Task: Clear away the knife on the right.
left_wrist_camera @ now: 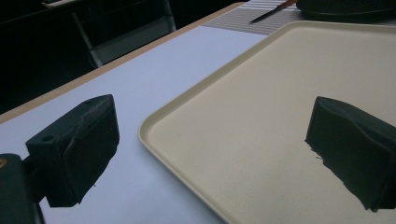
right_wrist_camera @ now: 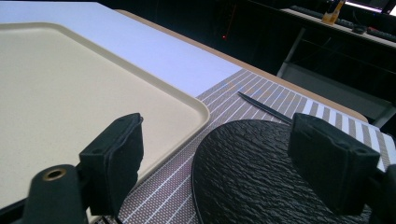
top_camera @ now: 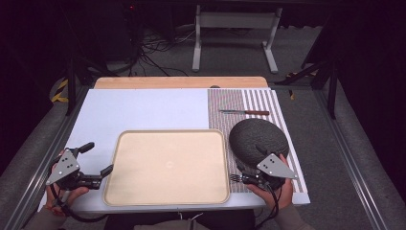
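Two tools are in my view, both with jaws spread wide and nothing held. I read the left tool (top_camera: 98,158) at the near left corner of the worktop (top_camera: 143,108), its jaws straddling the left rim of the beige tray (top_camera: 167,165); one jaw hangs over the tray floor, the other over bare white surface. I read the right tool (top_camera: 239,178) at the near right edge, above the striped mat (top_camera: 225,108), just beside the black textured plate (top_camera: 256,136). A knife (top_camera: 245,112) lies on the mat toward the far edge.
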`<state>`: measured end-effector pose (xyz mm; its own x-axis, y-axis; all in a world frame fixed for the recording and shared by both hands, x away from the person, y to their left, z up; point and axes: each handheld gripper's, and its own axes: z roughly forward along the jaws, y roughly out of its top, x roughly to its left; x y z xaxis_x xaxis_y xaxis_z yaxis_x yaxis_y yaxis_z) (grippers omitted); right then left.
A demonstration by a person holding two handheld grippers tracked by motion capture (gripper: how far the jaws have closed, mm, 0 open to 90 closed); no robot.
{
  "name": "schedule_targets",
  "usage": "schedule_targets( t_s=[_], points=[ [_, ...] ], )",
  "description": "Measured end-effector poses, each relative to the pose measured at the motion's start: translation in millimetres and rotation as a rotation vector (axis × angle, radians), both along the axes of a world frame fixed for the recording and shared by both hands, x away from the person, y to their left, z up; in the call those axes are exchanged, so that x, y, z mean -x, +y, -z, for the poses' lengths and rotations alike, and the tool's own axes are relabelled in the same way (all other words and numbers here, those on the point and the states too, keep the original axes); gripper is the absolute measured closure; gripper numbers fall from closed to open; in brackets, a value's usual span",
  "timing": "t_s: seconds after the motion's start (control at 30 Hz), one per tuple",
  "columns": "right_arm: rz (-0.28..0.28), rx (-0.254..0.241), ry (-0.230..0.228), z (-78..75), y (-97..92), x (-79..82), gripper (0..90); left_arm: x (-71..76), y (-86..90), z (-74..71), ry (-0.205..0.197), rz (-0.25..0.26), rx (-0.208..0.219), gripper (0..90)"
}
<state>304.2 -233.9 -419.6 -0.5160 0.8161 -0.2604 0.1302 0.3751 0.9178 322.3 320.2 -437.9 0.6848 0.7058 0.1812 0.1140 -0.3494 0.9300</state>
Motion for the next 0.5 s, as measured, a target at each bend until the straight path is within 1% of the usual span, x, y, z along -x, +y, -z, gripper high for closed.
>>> schedule_targets(
  t_s=[0.07, 0.13, 0.17, 0.23, 0.27, 0.33, 0.43, 0.5],
  points=[
    [0.003, -0.002, 0.006, 0.4, -1.8, 0.3, 19.1, -1.0, -1.6, 0.6, -0.002, 0.005, -0.004, 3.4],
    [0.007, -0.018, 0.015, -0.8, -3.5, 0.1, 18.9, -1.3, -2.5, 1.3, 0.006, 0.013, -0.005, 3.4],
    [0.008, -0.021, 0.013, -1.3, -3.5, -0.1, 18.9, -1.3, -2.2, 1.2, 0.007, 0.014, -0.014, 3.4],
    [0.009, -0.019, 0.016, -2.9, -3.0, -0.4, 18.9, -1.3, -1.9, 1.4, 0.007, 0.015, -0.012, 3.4],
    [0.009, -0.019, 0.016, -2.9, -3.0, -0.4, 18.9, -1.8, -1.1, 1.5, 0.003, 0.014, -0.004, 3.4],
    [0.0, -0.029, 0.029, -6.0, -2.3, -4.4, 18.9, -1.8, 0.2, 1.0, 0.003, 0.011, -0.001, 3.4],
    [-0.003, -0.026, 0.03, -10.0, -2.5, -8.4, 19.2, -2.0, 1.8, 1.9, 0.006, 0.009, -0.009, 3.4],
    [-0.009, -0.023, 0.043, -13.3, -3.2, -14.0, 19.9, -1.9, 3.0, 1.8, 0.009, 0.007, -0.006, 3.4]
  ],
)
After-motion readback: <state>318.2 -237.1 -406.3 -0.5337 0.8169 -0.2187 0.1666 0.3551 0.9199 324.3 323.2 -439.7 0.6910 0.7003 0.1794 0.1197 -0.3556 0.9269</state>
